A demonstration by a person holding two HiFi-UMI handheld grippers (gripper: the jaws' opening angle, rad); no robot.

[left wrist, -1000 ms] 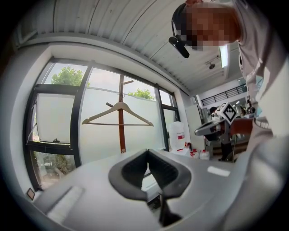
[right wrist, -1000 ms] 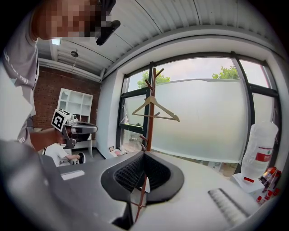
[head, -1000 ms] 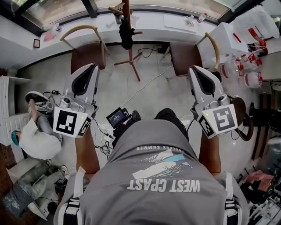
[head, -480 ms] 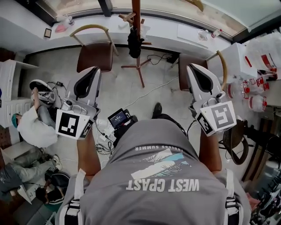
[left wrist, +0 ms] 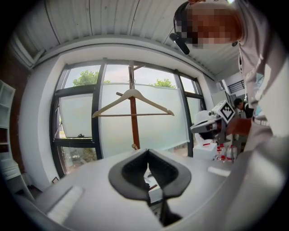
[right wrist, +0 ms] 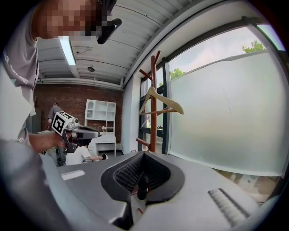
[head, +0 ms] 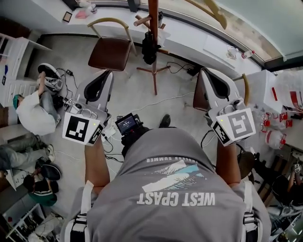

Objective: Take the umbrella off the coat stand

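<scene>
Window-side coat stand (head: 154,75), seemingly black folded umbrella (head: 149,47)

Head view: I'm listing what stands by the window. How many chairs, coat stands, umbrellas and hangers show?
Chairs: 2
Coat stand: 1
Black umbrella: 1
Wooden hanger: 1
Total: 5
</scene>
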